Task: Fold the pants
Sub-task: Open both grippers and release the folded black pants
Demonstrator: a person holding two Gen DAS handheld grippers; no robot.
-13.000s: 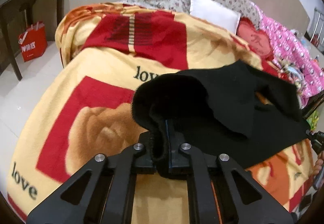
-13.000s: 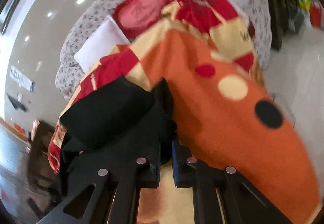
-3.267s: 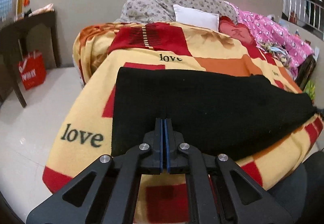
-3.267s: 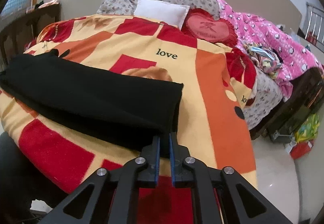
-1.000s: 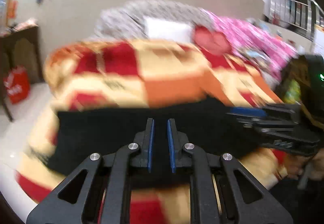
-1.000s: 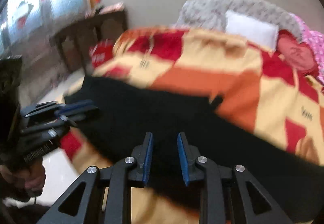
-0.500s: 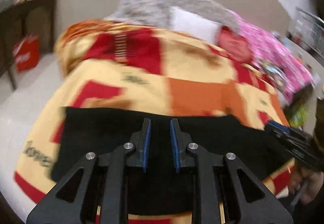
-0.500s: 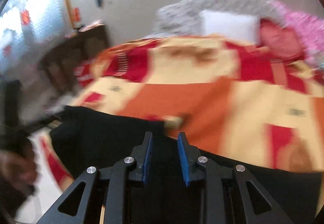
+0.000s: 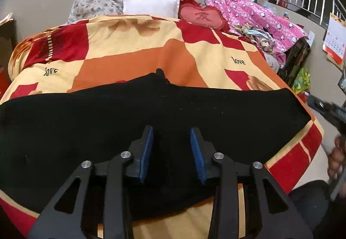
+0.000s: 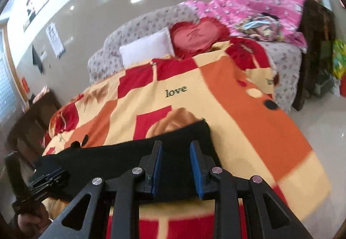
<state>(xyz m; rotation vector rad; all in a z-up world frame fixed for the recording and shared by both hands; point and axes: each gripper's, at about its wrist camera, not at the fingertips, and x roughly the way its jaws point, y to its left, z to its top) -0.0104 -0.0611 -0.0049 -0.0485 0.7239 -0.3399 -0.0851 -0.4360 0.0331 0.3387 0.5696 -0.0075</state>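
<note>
The black pants (image 9: 151, 113) lie flat, folded lengthwise into a long band across the near edge of the bed. My left gripper (image 9: 172, 133) is open and empty, above the middle of the band. My right gripper (image 10: 175, 147) is open and empty, above the band's right end (image 10: 186, 137). The right gripper shows at the right edge of the left wrist view (image 9: 330, 111). The left gripper shows at the lower left of the right wrist view (image 10: 47, 178).
The bed carries a red, orange and yellow "love" blanket (image 9: 173, 57). A white pillow (image 9: 151, 6), a red heart cushion (image 9: 203, 17) and a pink quilt (image 9: 259, 16) lie at its head. A dark table (image 10: 32, 117) stands left of the bed.
Both grippers let go of the pants and opened wider. The left gripper moved to the band's middle. The right gripper swung back to its right end.
</note>
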